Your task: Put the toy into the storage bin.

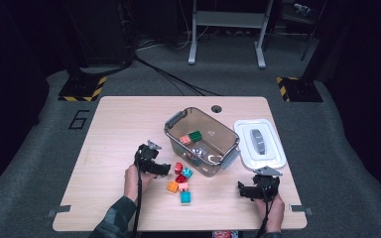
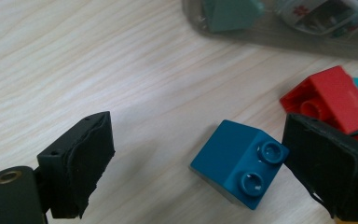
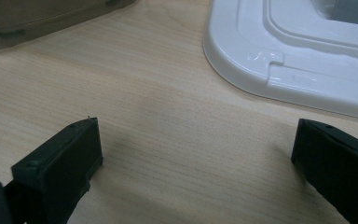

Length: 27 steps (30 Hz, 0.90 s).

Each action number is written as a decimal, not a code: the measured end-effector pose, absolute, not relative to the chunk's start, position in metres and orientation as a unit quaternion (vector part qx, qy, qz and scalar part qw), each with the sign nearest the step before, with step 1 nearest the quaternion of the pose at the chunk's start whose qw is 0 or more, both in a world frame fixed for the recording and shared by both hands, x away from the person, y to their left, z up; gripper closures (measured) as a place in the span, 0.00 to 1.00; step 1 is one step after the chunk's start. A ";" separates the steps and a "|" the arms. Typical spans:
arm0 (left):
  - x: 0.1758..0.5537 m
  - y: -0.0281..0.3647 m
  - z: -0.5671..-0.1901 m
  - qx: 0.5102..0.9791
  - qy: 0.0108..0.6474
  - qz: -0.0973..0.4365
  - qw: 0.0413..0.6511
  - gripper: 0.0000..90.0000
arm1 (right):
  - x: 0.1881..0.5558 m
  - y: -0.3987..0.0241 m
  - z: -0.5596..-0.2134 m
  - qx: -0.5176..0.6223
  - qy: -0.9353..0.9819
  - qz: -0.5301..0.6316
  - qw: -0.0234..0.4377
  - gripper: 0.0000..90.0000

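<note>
A dark blue brick (image 2: 235, 161) lies on its side on the wooden table (image 2: 98, 60), studs facing the camera. It sits between the jaws of my left gripper (image 2: 200, 140), close against the right-hand pad (image 2: 326, 163) and well apart from the left-hand pad. That gripper is open. In the high view my left gripper (image 1: 166, 168) points right at a cluster of loose bricks. My right gripper (image 1: 241, 189) rests near the table's front right, open with bare wood between its jaws (image 3: 196, 140).
A clear bin (image 1: 178, 119) with grey handles stands mid-table and holds an orange brick (image 1: 185, 140), a green brick (image 1: 195, 135) and small items. Its white lid (image 1: 273, 159) lies to the right. A red brick (image 2: 333, 95) and other loose bricks lie before the bin.
</note>
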<state>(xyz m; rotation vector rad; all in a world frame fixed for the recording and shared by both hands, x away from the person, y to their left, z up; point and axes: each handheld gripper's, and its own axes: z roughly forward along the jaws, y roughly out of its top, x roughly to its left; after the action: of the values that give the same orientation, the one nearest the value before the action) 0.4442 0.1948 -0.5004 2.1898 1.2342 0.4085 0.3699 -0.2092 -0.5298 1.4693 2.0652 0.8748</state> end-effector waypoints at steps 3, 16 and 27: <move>0.443 0.200 -0.502 0.821 0.466 0.156 0.291 0.11 | 0.370 -0.209 -0.530 0.534 0.750 0.318 0.228 0.01; 0.438 0.225 -0.501 0.815 0.468 0.166 0.298 0.27 | 0.370 -0.209 -0.530 0.534 0.750 0.318 0.228 0.01; 0.439 0.228 -0.503 0.811 0.469 0.139 0.321 0.63 | 0.370 -0.209 -0.530 0.534 0.750 0.318 0.228 0.01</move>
<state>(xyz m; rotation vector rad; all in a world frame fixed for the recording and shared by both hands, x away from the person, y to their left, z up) 0.4393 0.2281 -0.5029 2.1311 1.2321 0.3664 0.3699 -0.2091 -0.5298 1.4699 2.0648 0.8748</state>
